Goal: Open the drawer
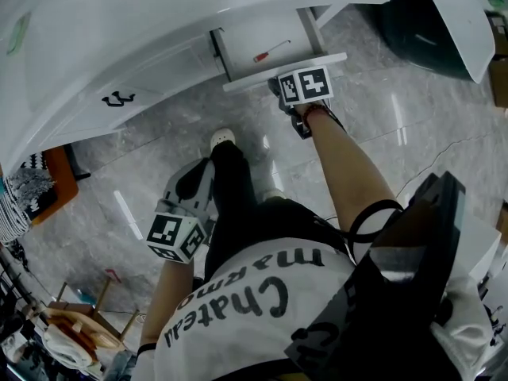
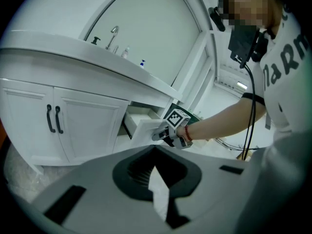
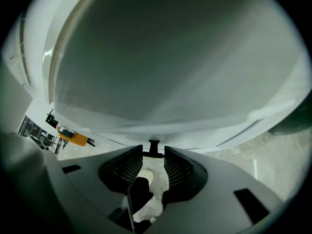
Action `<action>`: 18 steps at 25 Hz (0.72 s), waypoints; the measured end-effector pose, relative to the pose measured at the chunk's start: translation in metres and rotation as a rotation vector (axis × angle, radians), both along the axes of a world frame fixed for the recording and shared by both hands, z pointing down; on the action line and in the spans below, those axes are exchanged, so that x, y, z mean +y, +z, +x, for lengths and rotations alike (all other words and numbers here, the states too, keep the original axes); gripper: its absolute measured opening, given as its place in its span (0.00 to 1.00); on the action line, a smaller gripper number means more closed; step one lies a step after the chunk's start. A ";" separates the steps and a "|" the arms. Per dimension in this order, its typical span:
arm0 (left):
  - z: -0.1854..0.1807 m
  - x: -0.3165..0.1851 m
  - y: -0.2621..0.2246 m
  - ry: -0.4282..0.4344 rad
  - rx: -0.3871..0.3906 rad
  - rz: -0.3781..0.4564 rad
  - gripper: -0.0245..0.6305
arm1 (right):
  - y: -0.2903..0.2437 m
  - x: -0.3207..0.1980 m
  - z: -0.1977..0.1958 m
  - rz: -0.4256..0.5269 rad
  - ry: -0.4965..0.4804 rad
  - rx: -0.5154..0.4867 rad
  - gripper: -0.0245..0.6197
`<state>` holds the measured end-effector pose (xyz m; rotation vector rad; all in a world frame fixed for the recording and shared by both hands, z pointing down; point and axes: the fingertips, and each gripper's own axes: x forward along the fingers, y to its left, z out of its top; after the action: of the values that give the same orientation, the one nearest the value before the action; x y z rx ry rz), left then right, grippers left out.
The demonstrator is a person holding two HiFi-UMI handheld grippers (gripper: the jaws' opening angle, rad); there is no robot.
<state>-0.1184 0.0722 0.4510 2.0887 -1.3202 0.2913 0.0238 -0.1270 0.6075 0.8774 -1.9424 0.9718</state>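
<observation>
**Right tongs on the handle, drawer standing open**

Reached forward with the bare right forearm (image 1: 349, 165), stretched nearly straight, a red band (image 1: 316, 111) at the wrist. Set the right gripper (image 1: 284, 90) up against the front panel of the white drawer (image 1: 262, 42), marker cube (image 1: 305, 86) uppermost. Clamped its jaws, partly closed, on the small black drawer handle (image 3: 153, 148), which spanned the gap between the ribbed pads.

Hung the left arm back and low beside the black trouser leg (image 1: 234, 185), well apart from the furniture. Aimed the left gripper (image 1: 193, 182) a little downward toward the white vanity cabinet (image 2: 83, 126). Showed the left jaws drawn together at the tips, with nothing between them.

Found the drawer standing out from under the front edge of the white countertop (image 1: 159, 22). Sat to the right of the pair of doors (image 2: 73, 126) with black handles.

Held one visible thing inside: a red-handled screwdriver (image 1: 271, 51). Lay slantwise on the drawer's floor, nearer the front edge than the back, touching neither side wall.
</observation>
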 end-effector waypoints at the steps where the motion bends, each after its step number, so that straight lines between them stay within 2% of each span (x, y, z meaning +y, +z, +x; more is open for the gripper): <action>1: 0.000 0.000 -0.003 0.001 0.000 0.000 0.05 | -0.001 -0.001 0.000 -0.004 0.005 0.004 0.26; 6: -0.009 0.001 -0.010 -0.006 -0.004 -0.012 0.05 | -0.001 -0.002 0.002 -0.004 0.041 0.039 0.26; 12: -0.028 -0.007 -0.018 -0.028 -0.005 -0.011 0.05 | 0.003 0.002 0.003 0.028 0.026 0.110 0.27; 18: -0.043 -0.026 -0.017 0.042 0.007 -0.041 0.05 | 0.004 0.002 0.002 0.024 0.068 0.103 0.27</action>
<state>-0.1612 0.0458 0.4336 2.0833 -1.2575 0.3256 0.0257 -0.1255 0.6119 0.9937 -1.8511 0.9262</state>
